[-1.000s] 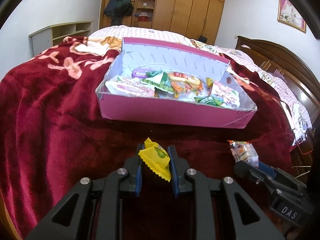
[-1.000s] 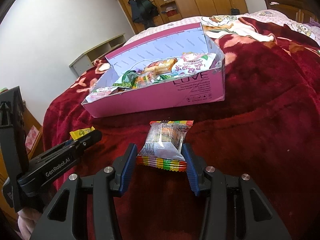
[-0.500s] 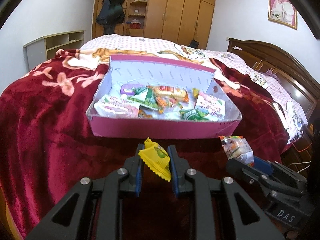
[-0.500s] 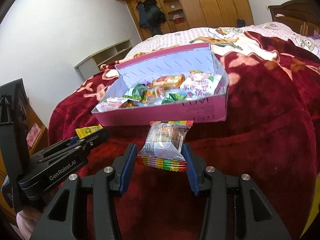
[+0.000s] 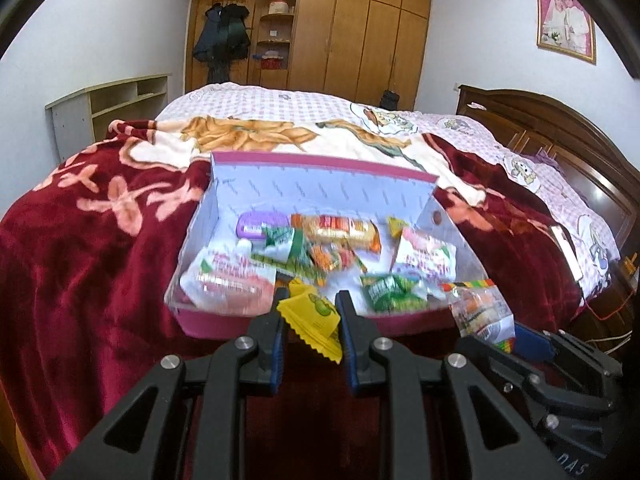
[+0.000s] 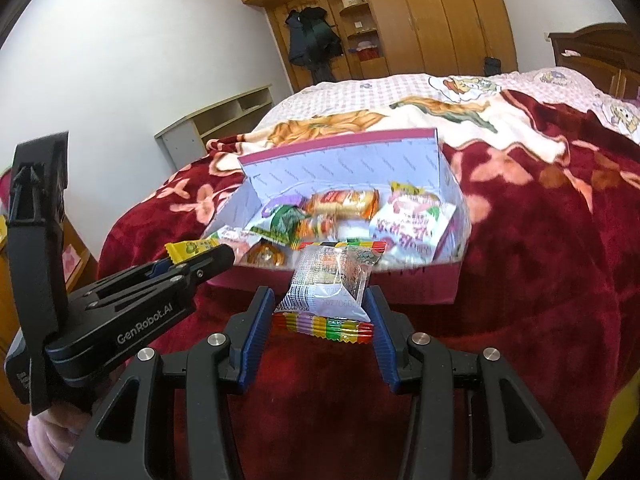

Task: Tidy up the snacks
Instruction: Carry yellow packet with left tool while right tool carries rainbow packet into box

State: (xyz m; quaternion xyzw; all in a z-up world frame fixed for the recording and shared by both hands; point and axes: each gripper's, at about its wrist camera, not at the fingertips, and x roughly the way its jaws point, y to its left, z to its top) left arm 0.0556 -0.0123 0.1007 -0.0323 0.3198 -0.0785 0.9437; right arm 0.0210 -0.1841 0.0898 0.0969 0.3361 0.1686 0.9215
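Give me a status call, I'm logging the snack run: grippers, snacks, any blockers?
Left gripper shut on yellow packet. Right gripper shut on rainbow-edged packet. Both near pink box, which already holds snacks. Nothing blocking.

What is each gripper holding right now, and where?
Left gripper pinches a yellow packet across its middle; right gripper clamps a clear packet by its sides.

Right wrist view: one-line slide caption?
Right gripper holds a clear snack packet before the pink box of snacks; left gripper alongside grips a yellow packet.
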